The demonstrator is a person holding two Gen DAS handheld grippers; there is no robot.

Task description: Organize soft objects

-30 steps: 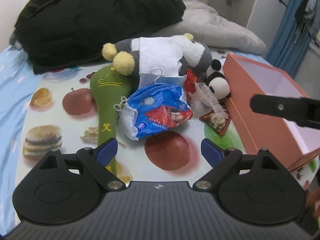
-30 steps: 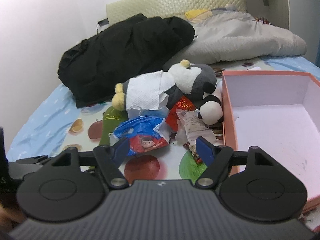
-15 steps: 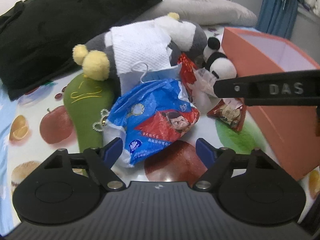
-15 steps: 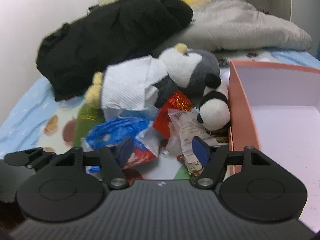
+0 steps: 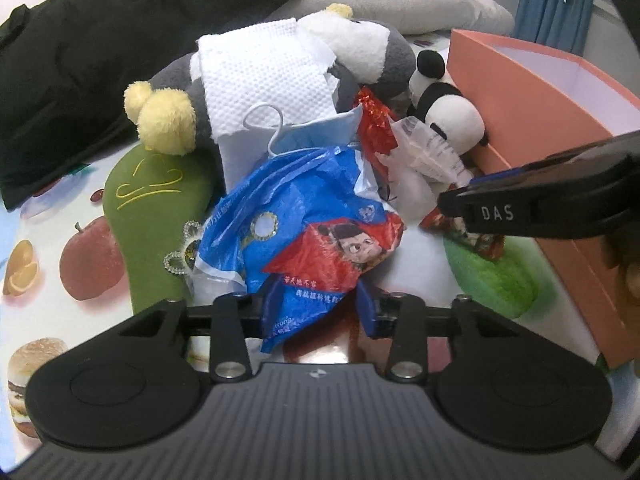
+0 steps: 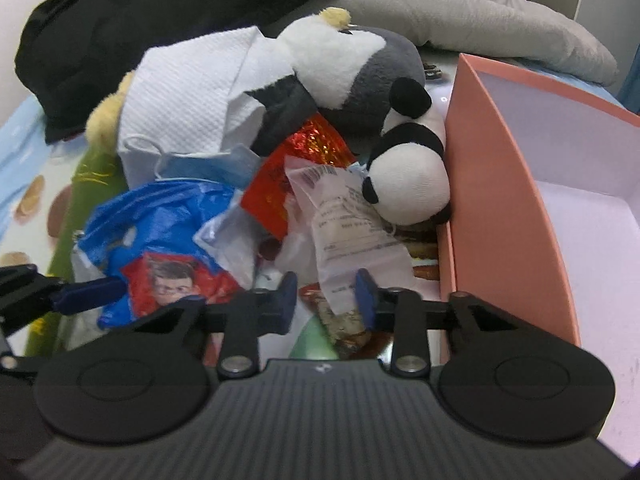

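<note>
A heap of soft things lies on the fruit-print sheet. My left gripper (image 5: 319, 308) is down at the near end of a blue and red plastic bag (image 5: 312, 232); its jaws are closing and both pads touch the bag. My right gripper (image 6: 325, 298) has its jaws closing around the tail of a clear wrapper with a white label (image 6: 348, 232); only the right pad is near it, and one finger (image 5: 520, 208) shows in the left wrist view. Behind lie a small panda plush (image 6: 408, 184), a grey and white plush (image 6: 360, 68) and a white paper towel (image 5: 264, 80).
An open pink box (image 6: 500, 200) stands right of the heap, against the panda. A green plush (image 5: 148, 208), a blue face mask (image 5: 312, 132), a red foil packet (image 6: 304, 160) and a snack packet (image 6: 344, 328) sit in the pile. A black jacket (image 5: 80, 60) and grey bedding (image 6: 480, 8) lie behind.
Both grippers came down and forward onto the heap. Their jaws narrowed from wide apart: the left onto the blue bag, the right around the clear wrapper.
</note>
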